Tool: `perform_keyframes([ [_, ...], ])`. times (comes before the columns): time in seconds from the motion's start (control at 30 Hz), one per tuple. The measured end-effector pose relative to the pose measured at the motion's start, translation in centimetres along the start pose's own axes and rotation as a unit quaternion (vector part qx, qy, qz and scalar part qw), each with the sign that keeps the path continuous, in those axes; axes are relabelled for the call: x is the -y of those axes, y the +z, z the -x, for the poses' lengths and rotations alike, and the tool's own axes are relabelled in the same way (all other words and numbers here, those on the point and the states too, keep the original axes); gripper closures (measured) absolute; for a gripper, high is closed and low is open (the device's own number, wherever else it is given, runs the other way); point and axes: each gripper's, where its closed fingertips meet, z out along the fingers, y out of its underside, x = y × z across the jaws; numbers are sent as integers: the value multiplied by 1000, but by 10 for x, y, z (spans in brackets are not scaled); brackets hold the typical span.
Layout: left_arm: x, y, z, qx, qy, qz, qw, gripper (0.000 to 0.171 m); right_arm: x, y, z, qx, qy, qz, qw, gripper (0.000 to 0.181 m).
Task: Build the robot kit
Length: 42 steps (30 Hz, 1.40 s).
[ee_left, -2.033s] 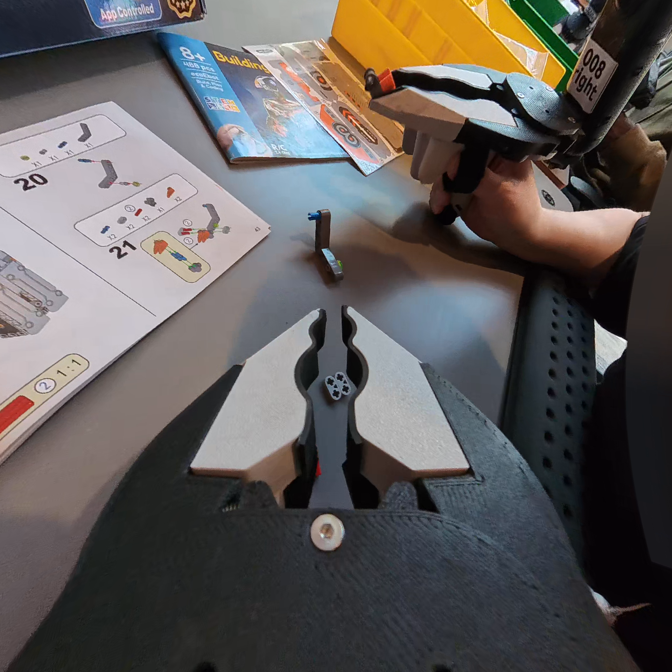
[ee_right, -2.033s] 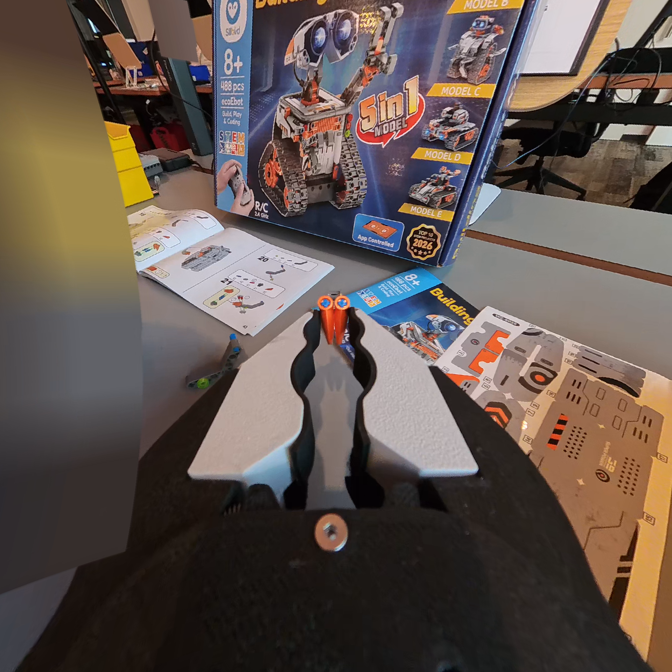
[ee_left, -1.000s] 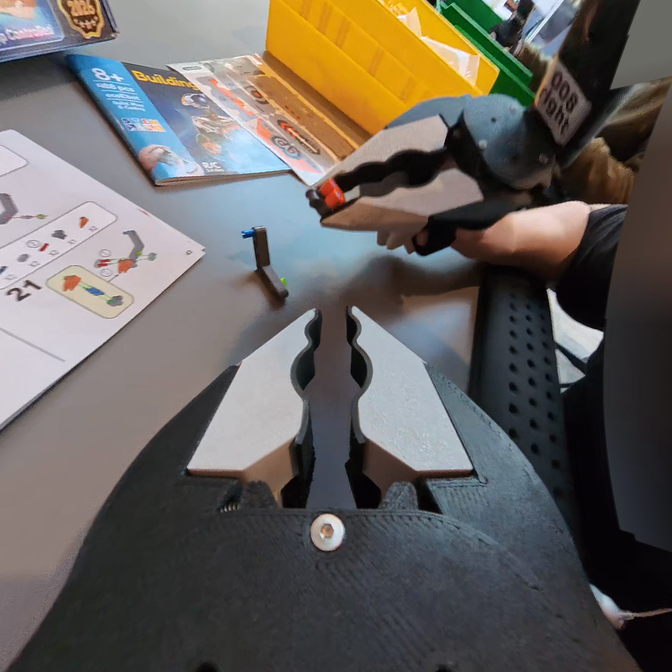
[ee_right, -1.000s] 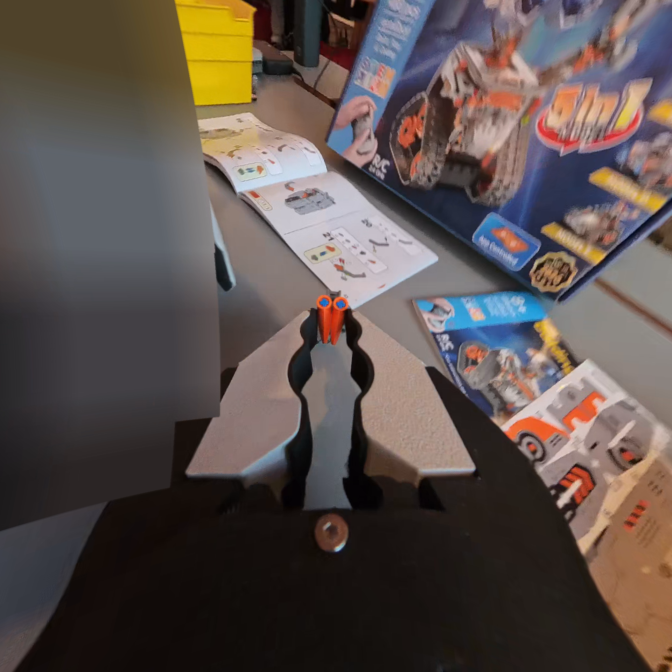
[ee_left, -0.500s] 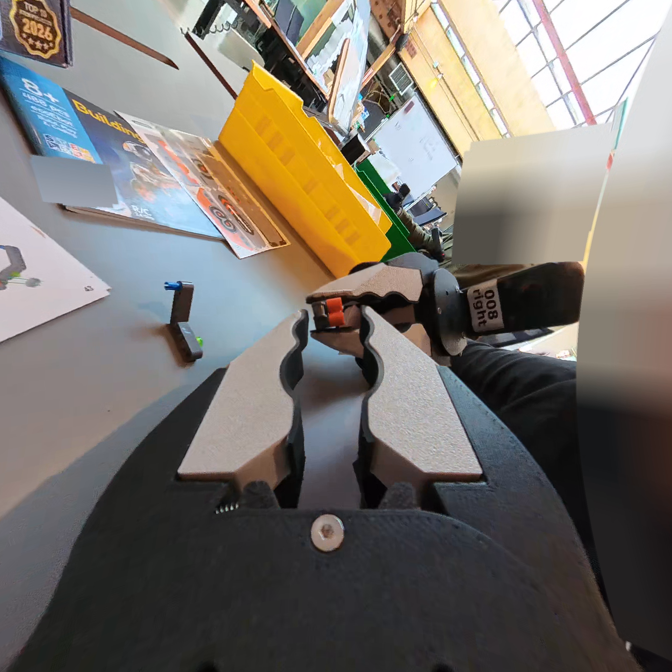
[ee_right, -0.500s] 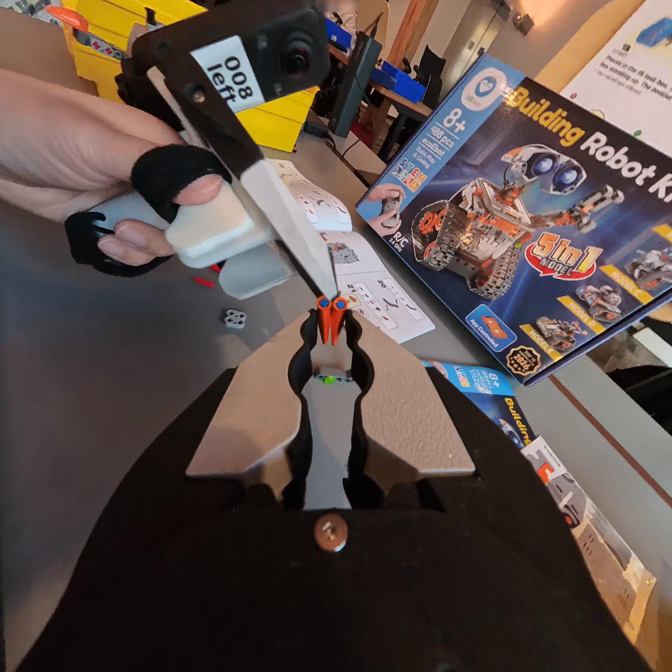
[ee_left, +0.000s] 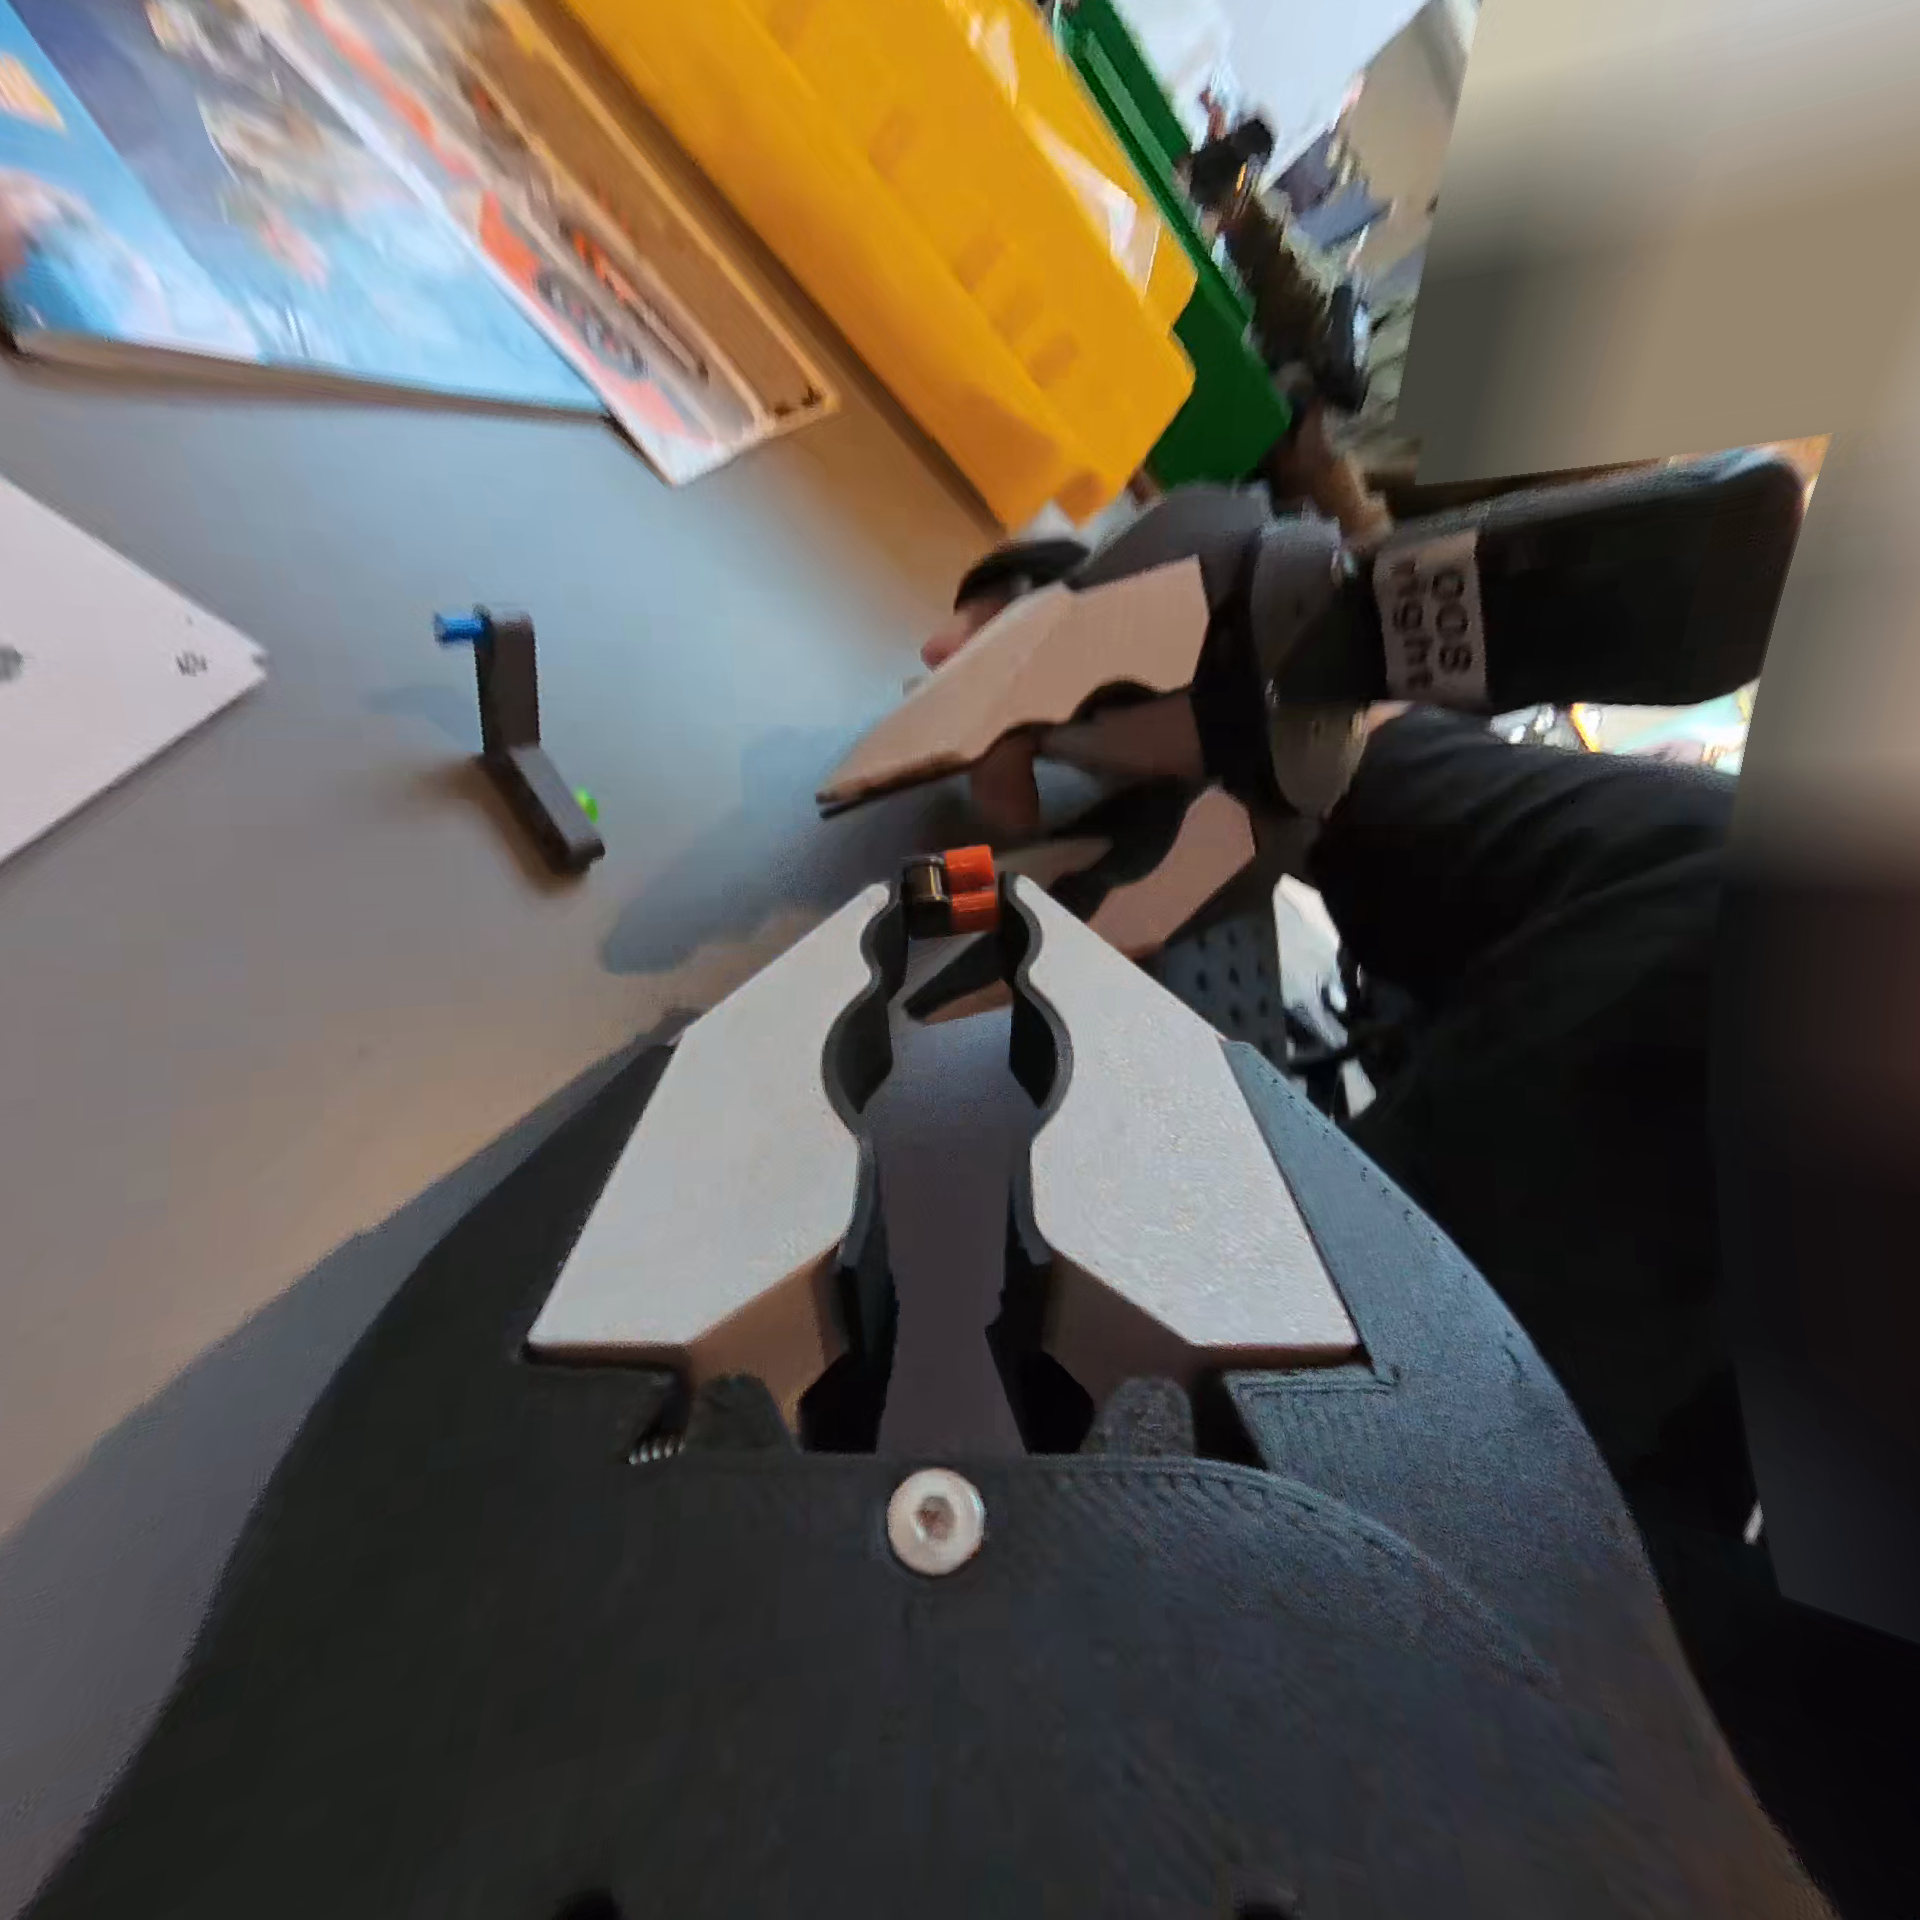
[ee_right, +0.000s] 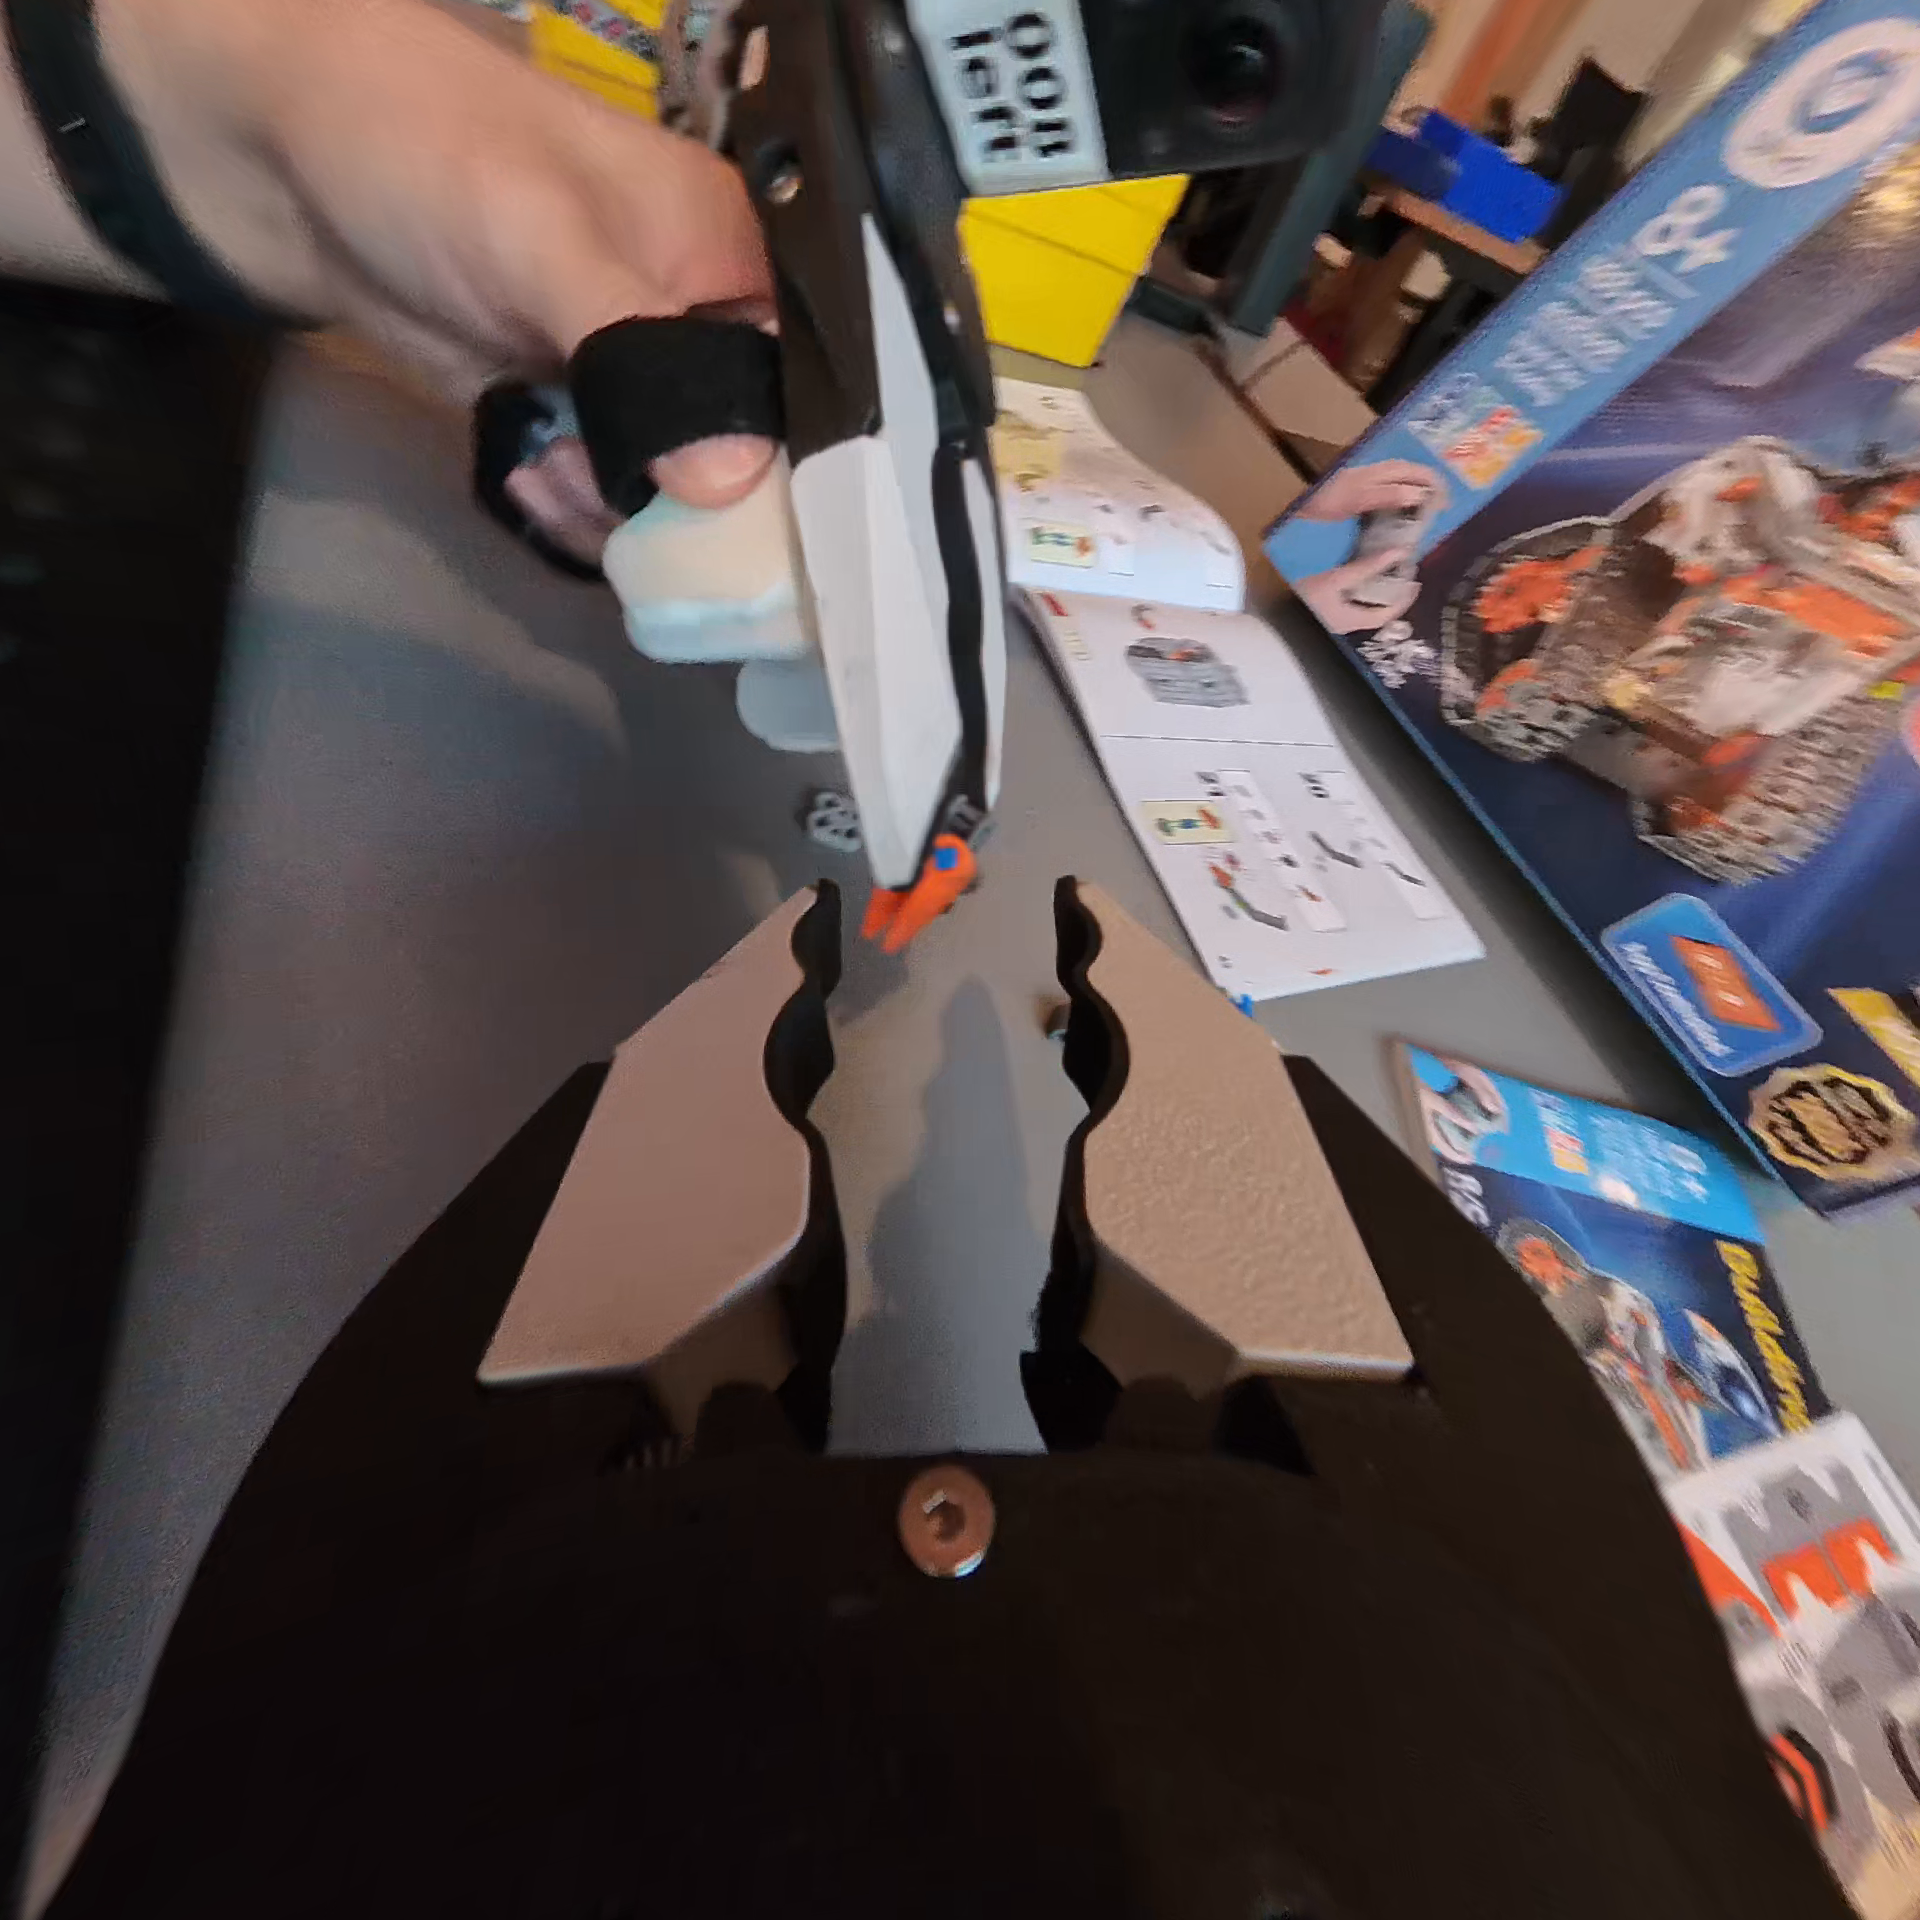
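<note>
My left gripper is shut on a small orange piece with a dark end, pinched at its fingertips. In the right wrist view the left gripper comes down from above with the orange piece sticking out below its tips. My right gripper is open, its jaws spread on either side of the piece without touching it. One of its fingers shows in the left wrist view. A grey angled beam with a blue pin and a green pin stands on the table to the left.
A small grey connector lies on the grey table. An open instruction booklet, a big blue toy box, a blue booklet and a sticker sheet lie around. Yellow bins stand behind. Left and right tips are no more than a few centimetres apart.
The two grippers came together. The orange piece went from the right gripper's tips into the left gripper, which closed on it, and the right gripper opened.
</note>
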Motion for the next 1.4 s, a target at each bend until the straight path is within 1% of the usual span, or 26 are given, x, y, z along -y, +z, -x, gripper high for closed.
perform_keyframes([
  [0.07, -19, -2, 5, -1, -4, 62, 998, 156, -3, 2, 8, 45, -7, -13, 999, 133],
  [0.13, -34, -3, 7, -8, -8, 109, 994, 157, 0, 0, 13, 74, -8, -25, 997, 129],
  [0.17, -36, -3, 5, -18, -7, 118, 993, 157, 1, -2, 17, 89, -13, -33, 995, 132],
  [0.23, -37, -1, 2, -27, 5, 125, 992, 157, 5, -7, 29, 117, -33, -48, 991, 143],
  [0.3, -42, 0, 1, -25, 22, 142, 989, 157, 7, -9, 35, 124, -50, -55, 989, 148],
  [0.4, -53, 2, -3, -25, 42, 172, 984, 156, 3, -9, 47, 145, -77, -43, 986, 149],
  [0.43, -57, 3, -5, -26, 48, 183, 982, 157, 2, -10, 53, 159, -86, -41, 983, 155],
  [0.5, -64, 4, -6, -25, 61, 204, 977, 156, -2, -11, 61, 171, -103, -31, 979, 156],
  [0.57, -71, 5, -4, -18, 74, 222, 972, 156, -8, -12, 66, 181, -116, -12, 977, 165],
  [0.6, -72, 5, -3, -16, 77, 226, 971, 156, -10, -11, 66, 180, -120, -8, 976, 165],
  [0.73, -71, 7, 4, -3, 81, 227, 971, 157, -16, -7, 61, 168, -115, 15, 979, 165],
  [0.83, -61, 8, 16, 22, 83, 212, 974, 156, -26, -1, 48, 140, -95, 53, 984, 173],
  [0.9, -49, 8, 25, 40, 82, 191, 977, 151, -38, 4, 35, 119, -69, 95, 986, 173],
  [0.97, -38, 3, 34, 62, 76, 182, 978, 141, -41, 6, 26, 104, -27, 112, 988, 174],
  [1.07, -26, -7, 40, 81, 85, 159, 980, 141, -46, 7, 17, 93, 38, 134, 986, 173],
  [1.13, -25, -12, 38, 81, 82, 147, 982, 141, -47, 7, 16, 95, 65, 137, 984, 172],
  [1.2, -27, -14, 36, 87, 90, 147, 981, 143, -47, 7, 13, 94, 77, 135, 983, 170],
  [1.27, -30, -14, 38, 107, 110, 155, 976, 143, -46, 8, 10, 90, 86, 129, 984, 166],
  [1.33, -31, -11, 37, 121, 133, 160, 971, 144, -45, 8, 11, 94, 89, 125, 984, 168],
  [1.4, -27, -8, 36, 133, 152, 152, 968, 147, -46, 8, 11, 93, 89, 131, 983, 170],
])
